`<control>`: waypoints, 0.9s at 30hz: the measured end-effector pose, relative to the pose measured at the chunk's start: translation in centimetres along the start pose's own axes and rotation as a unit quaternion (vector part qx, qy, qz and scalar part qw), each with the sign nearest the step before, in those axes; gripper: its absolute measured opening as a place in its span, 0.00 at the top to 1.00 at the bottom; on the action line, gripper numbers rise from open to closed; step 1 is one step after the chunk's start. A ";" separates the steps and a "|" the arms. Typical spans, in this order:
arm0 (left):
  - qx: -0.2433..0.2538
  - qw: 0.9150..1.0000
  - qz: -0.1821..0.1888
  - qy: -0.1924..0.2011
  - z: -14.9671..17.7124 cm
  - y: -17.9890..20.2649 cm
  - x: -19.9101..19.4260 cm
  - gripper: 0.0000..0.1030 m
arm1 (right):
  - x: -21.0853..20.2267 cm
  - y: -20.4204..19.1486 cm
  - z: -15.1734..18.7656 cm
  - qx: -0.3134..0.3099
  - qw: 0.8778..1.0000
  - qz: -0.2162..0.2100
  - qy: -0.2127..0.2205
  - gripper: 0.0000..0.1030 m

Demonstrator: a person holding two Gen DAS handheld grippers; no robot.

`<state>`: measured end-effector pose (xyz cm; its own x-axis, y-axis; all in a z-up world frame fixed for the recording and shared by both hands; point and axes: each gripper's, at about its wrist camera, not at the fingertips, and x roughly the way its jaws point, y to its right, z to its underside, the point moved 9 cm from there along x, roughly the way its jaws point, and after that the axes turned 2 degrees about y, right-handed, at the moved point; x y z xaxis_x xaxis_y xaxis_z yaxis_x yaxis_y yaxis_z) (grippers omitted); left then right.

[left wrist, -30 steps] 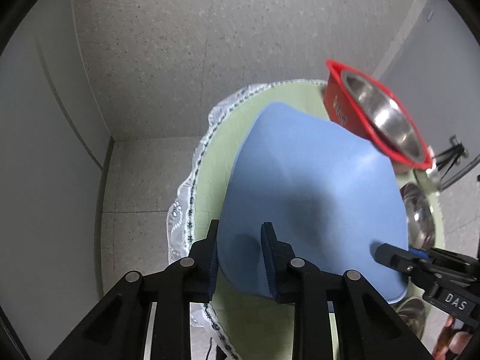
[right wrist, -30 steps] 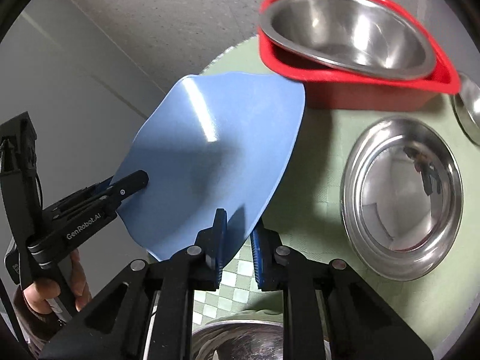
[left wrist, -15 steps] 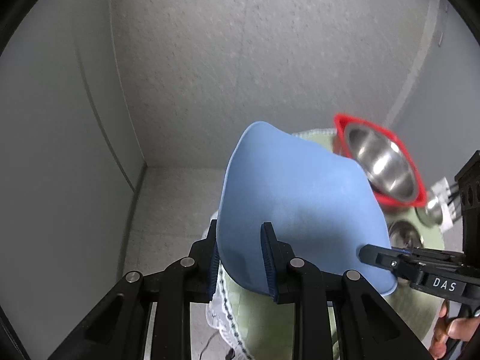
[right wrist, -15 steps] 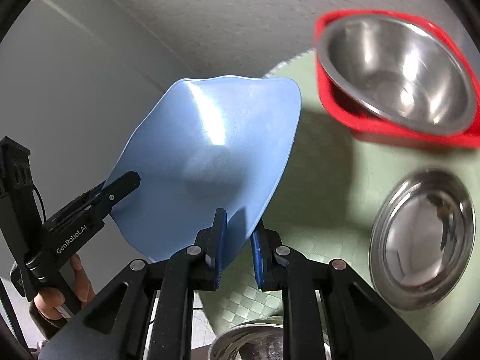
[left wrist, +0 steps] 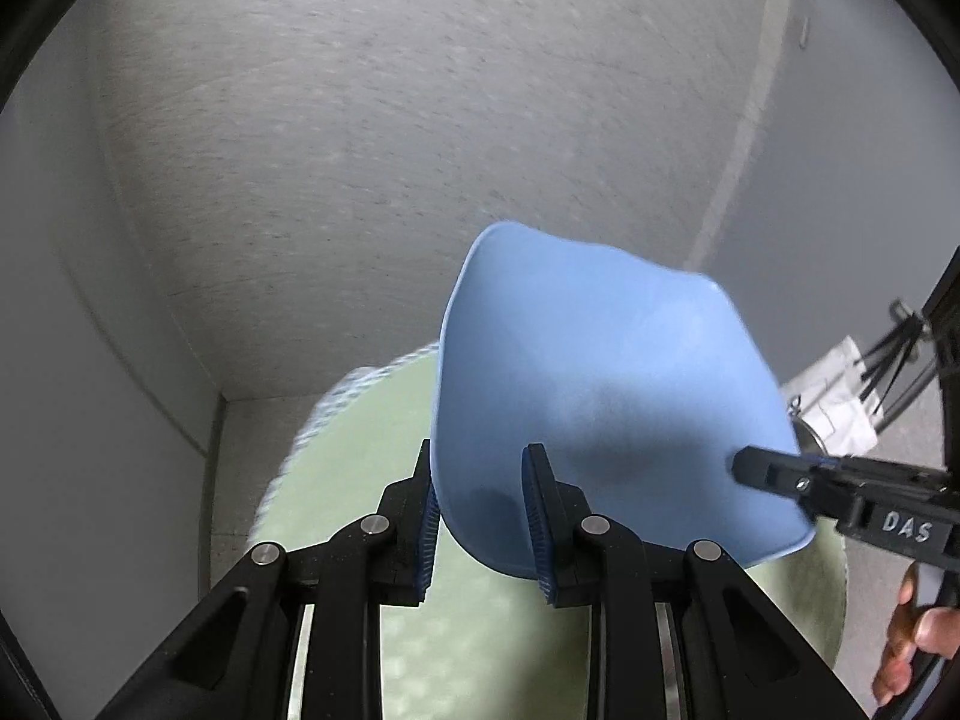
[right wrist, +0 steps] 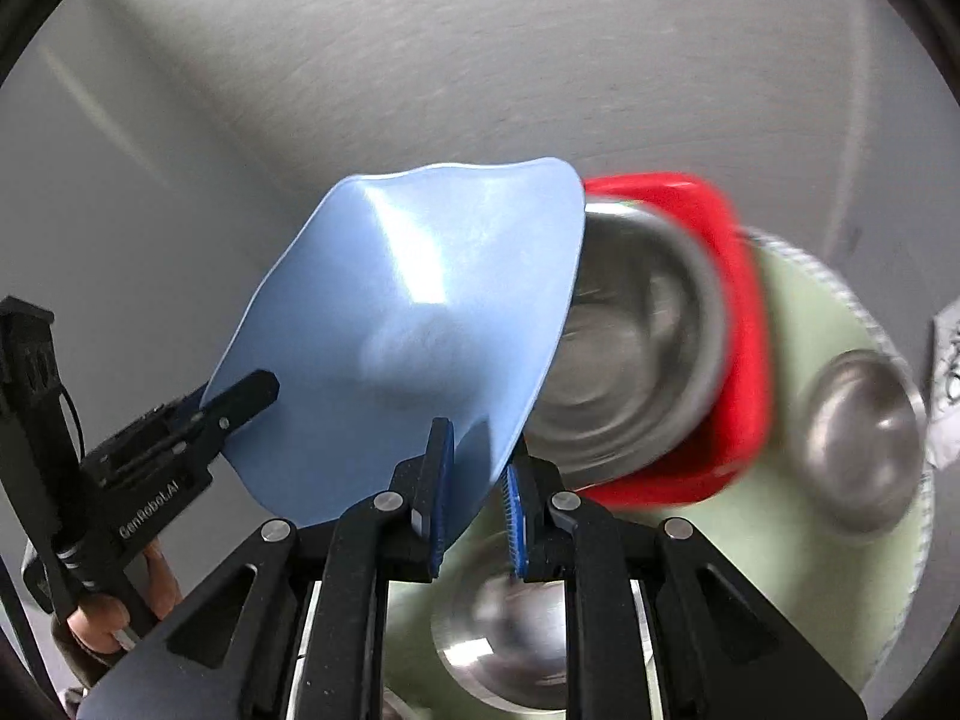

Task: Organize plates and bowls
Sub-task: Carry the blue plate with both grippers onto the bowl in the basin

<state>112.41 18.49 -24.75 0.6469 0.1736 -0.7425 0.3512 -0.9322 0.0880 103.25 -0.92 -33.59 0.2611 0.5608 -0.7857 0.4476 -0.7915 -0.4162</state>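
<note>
Above green table, both grippers clamp blue plate tilted (near-upright).

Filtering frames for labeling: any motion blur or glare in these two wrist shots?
Left wrist: table edge smeared, blue bowl rim soft, left gripper sharp, no glare. Right wrist: red bowl and the steel bowls streaked by motion; a bright highlight glares on the blue bowl; right gripper crisp.

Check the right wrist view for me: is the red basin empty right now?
No, a steel bowl sits nested inside the red basin, partly hidden behind the blue plate.
</note>
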 end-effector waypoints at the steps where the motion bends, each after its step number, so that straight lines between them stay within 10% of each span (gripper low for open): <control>1: 0.004 1.000 0.003 -0.006 0.0 1.0 0.9 0.78 | 0.1 1.4 -0.6 0.006 1.000 0.007 0.001 0.85; 15: -0.001 0.998 0.002 -0.060 1.2 4.4 6.2 0.75 | 2.7 6.4 -1.4 0.017 0.998 0.046 -0.029 0.84; 22: -0.015 0.998 0.022 -0.054 0.1 3.0 6.9 0.40 | 2.5 5.8 -1.4 0.021 0.999 0.042 -0.020 0.68; 27: -0.021 0.998 0.025 -0.048 0.2 2.4 5.9 0.35 | 1.5 4.8 -1.3 0.025 0.999 0.040 -0.003 0.56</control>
<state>116.91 17.17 -29.05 0.5971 0.0939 -0.7967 0.3492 -0.9245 0.1528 106.96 -3.58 -36.19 0.2893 0.4931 -0.8205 0.3824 -0.8453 -0.3732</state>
